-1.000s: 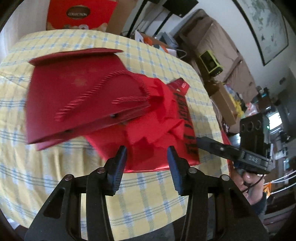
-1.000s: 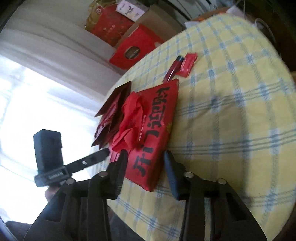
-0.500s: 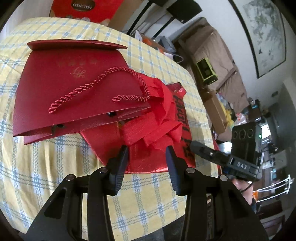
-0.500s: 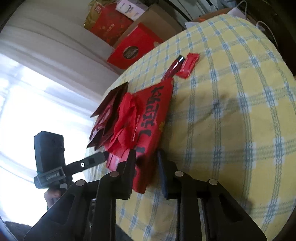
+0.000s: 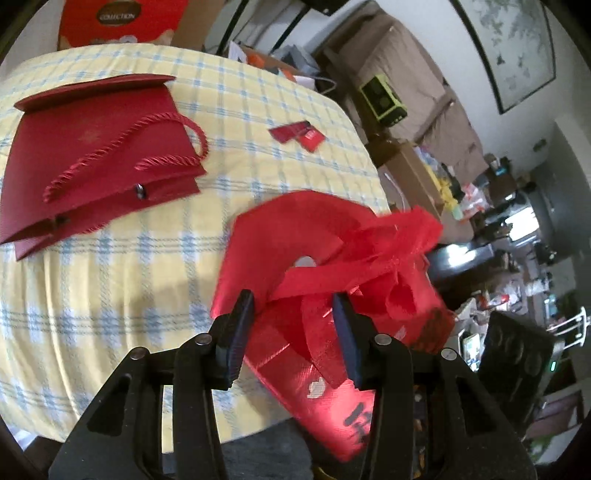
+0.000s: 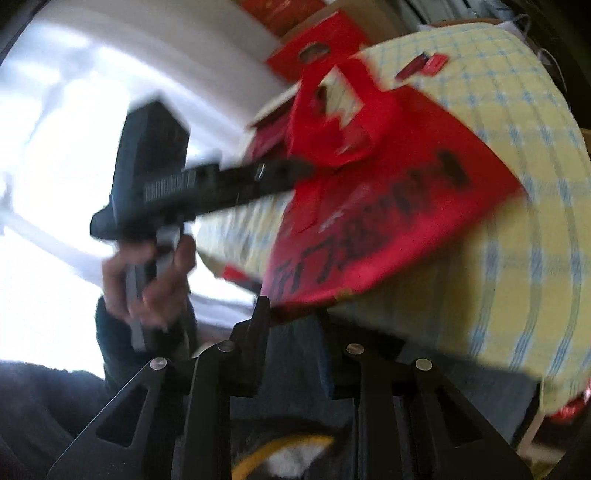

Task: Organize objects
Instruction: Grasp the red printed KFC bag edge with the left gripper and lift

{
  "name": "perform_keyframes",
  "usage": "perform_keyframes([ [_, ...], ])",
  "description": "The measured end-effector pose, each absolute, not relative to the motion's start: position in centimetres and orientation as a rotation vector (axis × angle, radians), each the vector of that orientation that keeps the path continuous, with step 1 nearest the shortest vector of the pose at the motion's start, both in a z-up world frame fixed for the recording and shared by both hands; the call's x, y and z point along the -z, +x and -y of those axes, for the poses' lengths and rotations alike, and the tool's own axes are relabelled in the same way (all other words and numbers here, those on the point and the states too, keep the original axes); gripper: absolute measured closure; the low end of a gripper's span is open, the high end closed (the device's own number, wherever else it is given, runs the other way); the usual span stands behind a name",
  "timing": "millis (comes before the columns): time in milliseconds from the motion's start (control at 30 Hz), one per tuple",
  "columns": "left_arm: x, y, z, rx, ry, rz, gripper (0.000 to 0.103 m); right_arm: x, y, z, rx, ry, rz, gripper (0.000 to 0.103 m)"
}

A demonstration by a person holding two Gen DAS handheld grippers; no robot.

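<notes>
Round table under a yellow cloth [image 5: 110, 295] with pale blue check lines, draped over the edge. Behind its far side, propped upright, a red box [image 5: 118, 18] with a dark oval label reading "COLLECTION"; seen too from the right wrist [image 6: 314, 51], blurred. On the wall to the right, a dark-framed picture [image 5: 509, 48]. Below it, furniture beneath a brown cover [image 5: 413, 66], with a lime-green device [image 5: 384, 98] resting against it. Nearer the table, a cardboard box [image 5: 410, 173]. Bright window [image 6: 44, 110], washed out to white.
</notes>
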State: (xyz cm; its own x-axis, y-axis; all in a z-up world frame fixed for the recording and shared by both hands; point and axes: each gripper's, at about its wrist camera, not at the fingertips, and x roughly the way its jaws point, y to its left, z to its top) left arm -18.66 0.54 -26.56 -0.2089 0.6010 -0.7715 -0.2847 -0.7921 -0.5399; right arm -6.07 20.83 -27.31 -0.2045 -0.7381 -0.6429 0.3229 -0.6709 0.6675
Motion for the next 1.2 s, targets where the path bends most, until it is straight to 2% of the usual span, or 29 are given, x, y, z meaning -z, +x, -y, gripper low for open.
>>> perform_keyframes([
  [100,25.7,-17.9,-0.4,-2.086,-1.490,0.344,0.063,28.0,-5.1,-20.9,1.981,1.428,0.463,0.076],
  [133,25.5,-17.7,-0.1,-2.093,-1.490,0.352,0.063,28.2,-5.0,-21.1,1.993,1.452,0.464,0.072],
  [200,25.3,-17.0,1.0,-2.120,-1.501,0.392,0.059,28.2,-4.3,-21.6,2.026,1.449,0.474,0.057],
  [233,25.4,-16.4,1.8,-2.142,-1.517,0.427,0.058,27.8,-3.7,-21.7,2.040,1.421,0.469,0.055],
  [400,26.9,-12.3,4.8,-2.196,-1.572,0.538,0.056,26.5,-2.2,-24.0,2.102,1.298,0.585,0.052],
  [533,28.7,-9.8,3.3,-2.073,-1.615,0.563,0.056,26.2,-3.1,-29.0,2.300,1.253,0.739,0.051],
  [633,29.3,-9.1,1.0,-2.023,-1.624,0.479,0.056,25.6,-4.8,-30.7,2.394,1.191,0.776,0.056],
  [733,29.2,-8.4,-0.3,-2.013,-1.596,0.450,0.056,25.9,-6.4,-31.1,2.472,1.191,0.721,0.070],
  [800,29.0,-8.1,-0.5,-2.041,-1.583,0.436,0.056,27.0,-7.3,-31.4,2.468,1.235,0.701,0.083],
  [867,28.8,-7.9,-0.1,-2.075,-1.581,0.457,0.056,28.4,-7.4,-31.3,2.394,1.294,0.721,0.088],
  [1033,28.9,-8.1,0.8,-2.103,-1.590,0.485,0.056,28.5,-4.3,-28.4,2.299,1.334,0.614,0.089],
  [1200,28.5,-7.9,0.8,-2.083,-1.598,0.478,0.053,27.6,-2.2,-28.4,2.279,1.342,0.653,0.086],
])
